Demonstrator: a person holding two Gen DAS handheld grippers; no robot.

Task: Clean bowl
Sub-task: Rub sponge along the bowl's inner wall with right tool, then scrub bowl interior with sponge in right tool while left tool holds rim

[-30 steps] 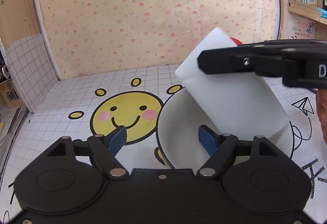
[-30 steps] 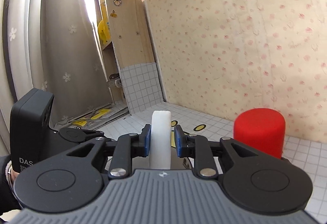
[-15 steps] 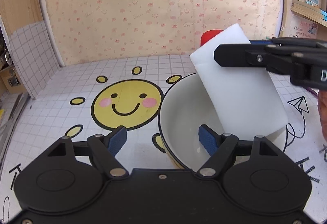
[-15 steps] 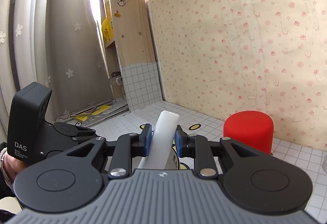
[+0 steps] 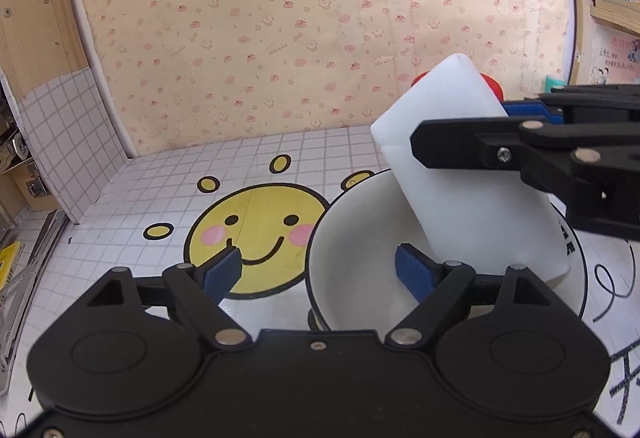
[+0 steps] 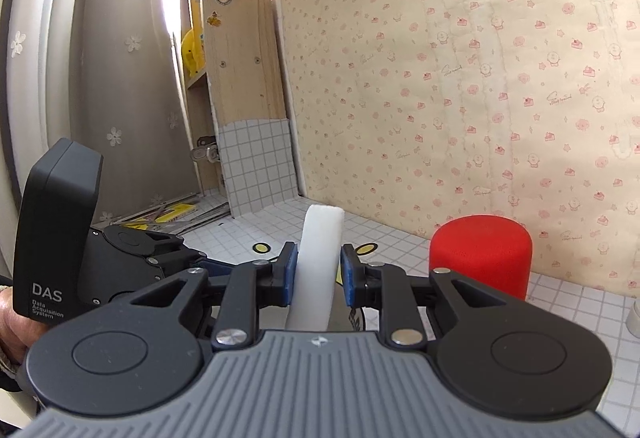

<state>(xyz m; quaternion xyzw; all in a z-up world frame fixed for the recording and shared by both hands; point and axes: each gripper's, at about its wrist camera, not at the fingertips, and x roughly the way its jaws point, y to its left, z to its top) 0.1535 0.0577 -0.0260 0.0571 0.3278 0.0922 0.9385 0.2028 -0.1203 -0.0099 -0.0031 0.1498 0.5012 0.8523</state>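
A white bowl point(image 5: 352, 262) with a dark rim stands on the tiled mat. My left gripper point(image 5: 318, 270) is open, and the bowl's near left rim lies between its blue pads point(image 5: 412, 272). A thick white sponge point(image 5: 460, 178) leans into the bowl from the right, with its lower end against the inside wall. My right gripper point(image 6: 319, 274) is shut on the sponge point(image 6: 320, 250), which sticks up between its pads and tilts slightly right. The bowl's bottom under the sponge is hidden.
A red cylinder point(image 6: 480, 254) stands behind the bowl near the patterned wall. A yellow smiley face point(image 5: 252, 230) is printed on the mat left of the bowl. A wooden shelf unit point(image 6: 240, 78) rises at the far left, with metal clutter point(image 5: 12, 278) at its foot.
The sponge has shifted inside the bowl and now tilts right between the right pads instead of standing upright. The left gripper stays open at the rim.
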